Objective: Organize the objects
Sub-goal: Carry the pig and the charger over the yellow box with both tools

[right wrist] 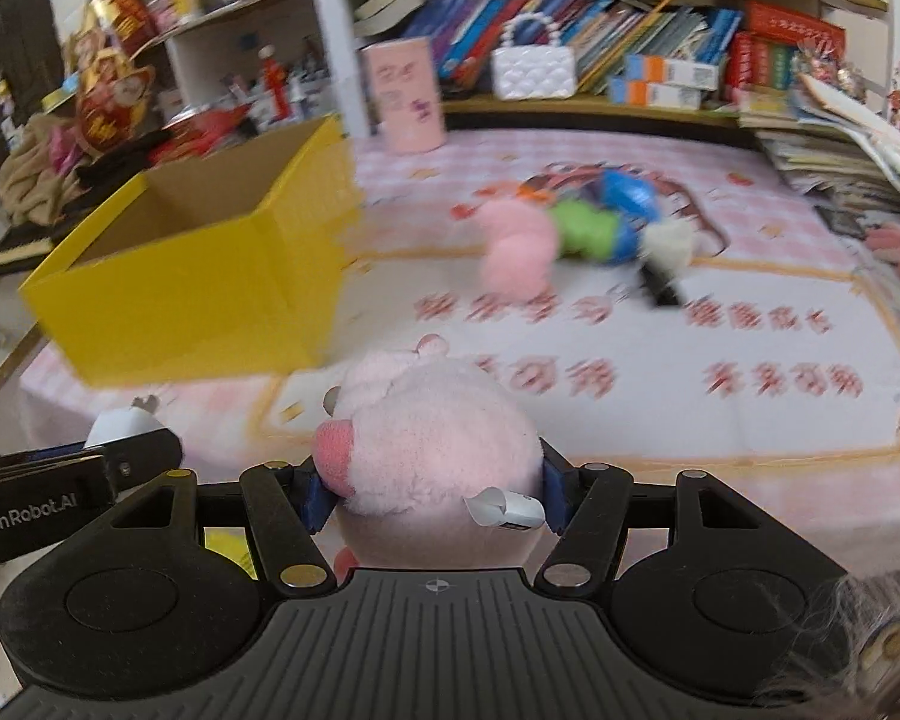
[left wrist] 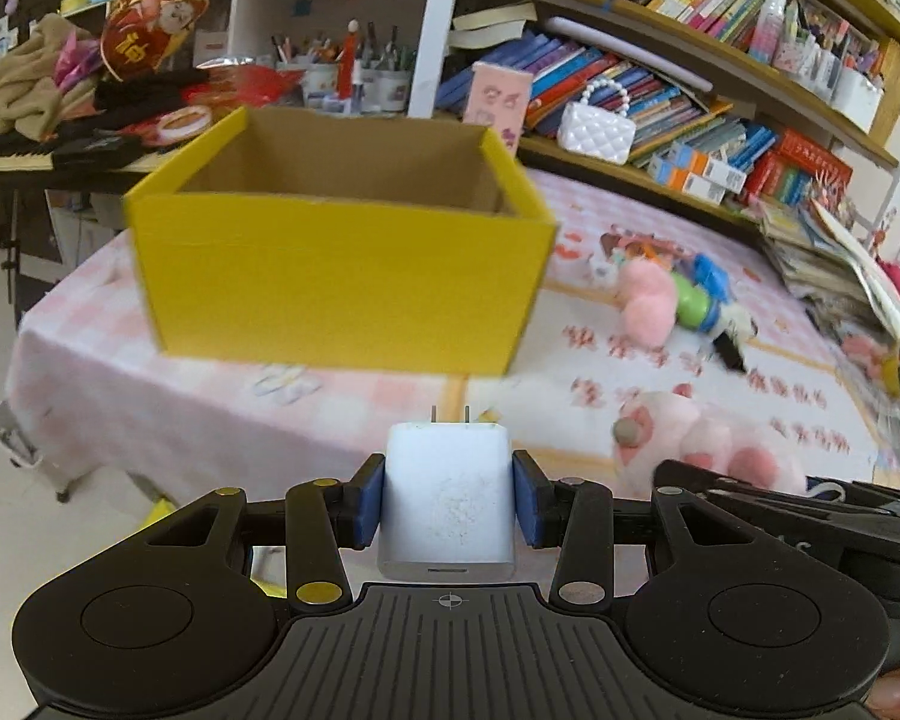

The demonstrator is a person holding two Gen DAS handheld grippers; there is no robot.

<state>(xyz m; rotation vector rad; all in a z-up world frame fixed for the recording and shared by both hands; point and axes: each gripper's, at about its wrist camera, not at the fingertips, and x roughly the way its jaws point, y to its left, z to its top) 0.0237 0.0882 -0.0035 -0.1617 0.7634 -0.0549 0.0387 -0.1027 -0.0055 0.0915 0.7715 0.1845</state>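
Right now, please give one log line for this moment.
left gripper: holds white charger | right gripper: holds pink plush | yellow box: open, ahead

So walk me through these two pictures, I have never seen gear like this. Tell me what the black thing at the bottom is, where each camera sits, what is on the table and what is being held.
The black thing is a hand-held two-finger gripper; a person carries one in each hand, with a fisheye camera looking along the fingers. One picture is from the left gripper, shut on a white square wall charger, prongs forward. The other is from the right gripper, shut on a pink plush pig toy. Ahead is a table under a pink checked cloth. On it stand an open yellow cardboard box and a blurred heap of pink, green and blue soft toys. Crowded bookshelves run behind.
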